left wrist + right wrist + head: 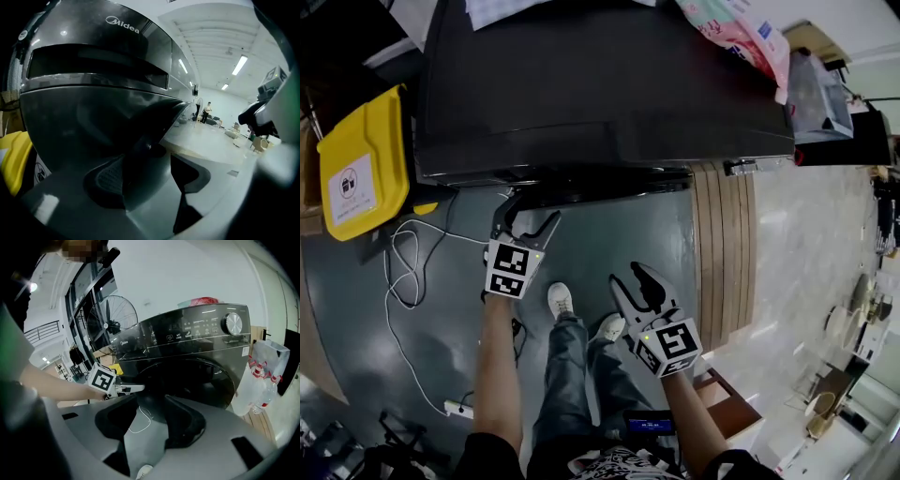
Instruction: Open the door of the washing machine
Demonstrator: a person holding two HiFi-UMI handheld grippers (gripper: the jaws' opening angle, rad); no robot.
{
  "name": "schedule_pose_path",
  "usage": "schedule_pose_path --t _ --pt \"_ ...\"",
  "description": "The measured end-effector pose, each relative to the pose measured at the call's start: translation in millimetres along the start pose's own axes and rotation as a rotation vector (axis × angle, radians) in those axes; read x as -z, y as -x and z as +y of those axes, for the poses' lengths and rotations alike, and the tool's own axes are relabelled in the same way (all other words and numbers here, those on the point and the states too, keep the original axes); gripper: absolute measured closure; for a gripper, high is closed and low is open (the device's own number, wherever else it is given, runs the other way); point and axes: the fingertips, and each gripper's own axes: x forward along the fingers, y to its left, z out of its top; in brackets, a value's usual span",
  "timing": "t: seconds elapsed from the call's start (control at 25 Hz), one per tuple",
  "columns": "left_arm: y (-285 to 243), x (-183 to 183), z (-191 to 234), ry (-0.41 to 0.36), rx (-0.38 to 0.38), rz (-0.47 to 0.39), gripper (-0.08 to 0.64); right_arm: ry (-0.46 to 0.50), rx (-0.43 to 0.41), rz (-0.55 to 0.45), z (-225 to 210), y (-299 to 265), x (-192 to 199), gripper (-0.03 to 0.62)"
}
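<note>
On the far left a yellow bin (361,164) stood on the floor. Next to it a white cable (403,272) lay in loops.

Then came our left gripper (530,214). Its two jaws were wide apart and it held nothing. It was close up to the front of the washing machine (609,84), low down, just under the top edge. In the left gripper view the dark front filled almost everything, and a dark bit of it showed between the jaws. We could not tell if that bit was the handle. The pads were not pressing on it.

The washing machine was big and dark and stood right in front of us. Its round door (187,376) was on the front, below the buttons and the knob, and it was shut. We thought the door would be stiff at first, because a catch holds it. The round window looked smooth and slippery, so that was no good place to grab. We thought the best place was the edge of the door on the side where our left gripper was. A firm, steady pull seemed best, and then it should swing on its hinge.

Our shoes (561,300) were on the floor in the middle.

Our right gripper (630,278) hung well back from the machine. Its jaws were apart too, with only floor between them.

On the right, a clear bag of bottles (260,380) stood beside the machine.
</note>
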Motion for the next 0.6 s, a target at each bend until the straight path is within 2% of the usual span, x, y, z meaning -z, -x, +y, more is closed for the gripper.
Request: schedule_pose_path --t 0.12,0.32,0.6 --pt "-0.3 -0.4 1.4 -0.005 -0.027 0.009 0.301 -0.008 0.001 0.007 -3.8 4.5 5.7 0.408" --pt "-0.7 0.9 1.2 -0.003 -0.041 0.033 0.307 -0.005 0.012 -0.014 -8.9 15.8 9.1 0.440" --pt "10.1 14.1 -12.0 0.030 -0.039 0.068 0.320 -0.020 0.013 -0.011 -10.6 28.8 12.3 0.440"
